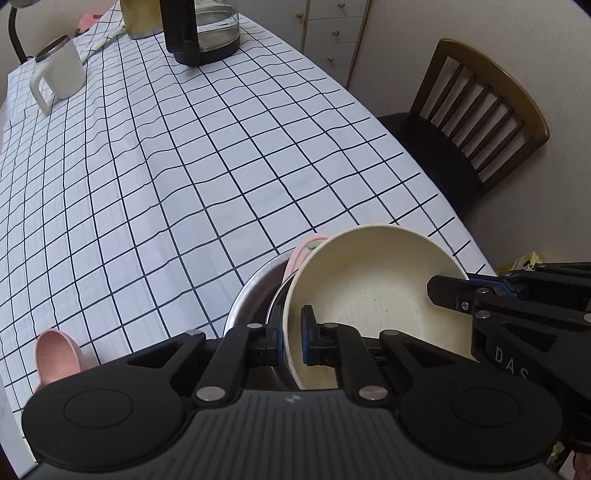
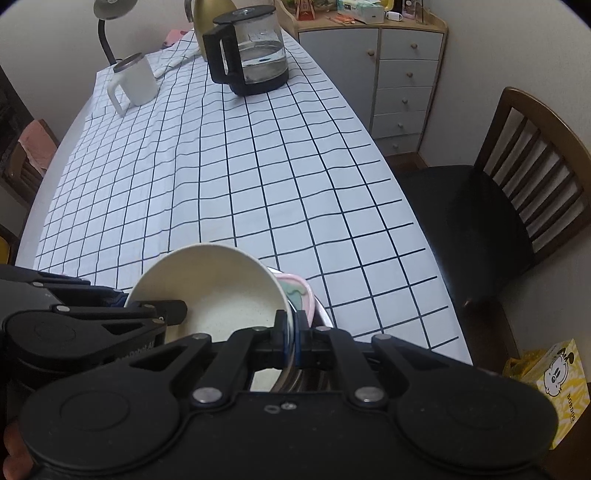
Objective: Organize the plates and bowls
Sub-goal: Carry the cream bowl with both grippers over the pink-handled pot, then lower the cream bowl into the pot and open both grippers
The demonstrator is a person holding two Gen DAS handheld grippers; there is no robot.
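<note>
A cream bowl (image 1: 373, 291) is tilted, low over a stack at the table's near edge. My left gripper (image 1: 291, 341) is shut on its left rim. My right gripper (image 1: 448, 293) pinches the opposite rim. In the right wrist view the right gripper (image 2: 291, 334) is shut on the cream bowl (image 2: 218, 295), and the left gripper (image 2: 173, 310) reaches in from the left. Under the bowl sits a steel bowl (image 1: 251, 297) with a pink plate (image 1: 300, 254) beyond it. The pink plate (image 2: 300, 291) has a green pattern. A small pink dish (image 1: 55, 354) lies at the near left.
The checked tablecloth (image 1: 184, 166) covers the table. At the far end stand a white mug (image 2: 135, 79), a glass carafe (image 2: 255, 55), a gold kettle (image 2: 207, 22) and a lamp (image 2: 107, 22). A wooden chair (image 2: 517, 177) and a drawer cabinet (image 2: 402, 74) are to the right.
</note>
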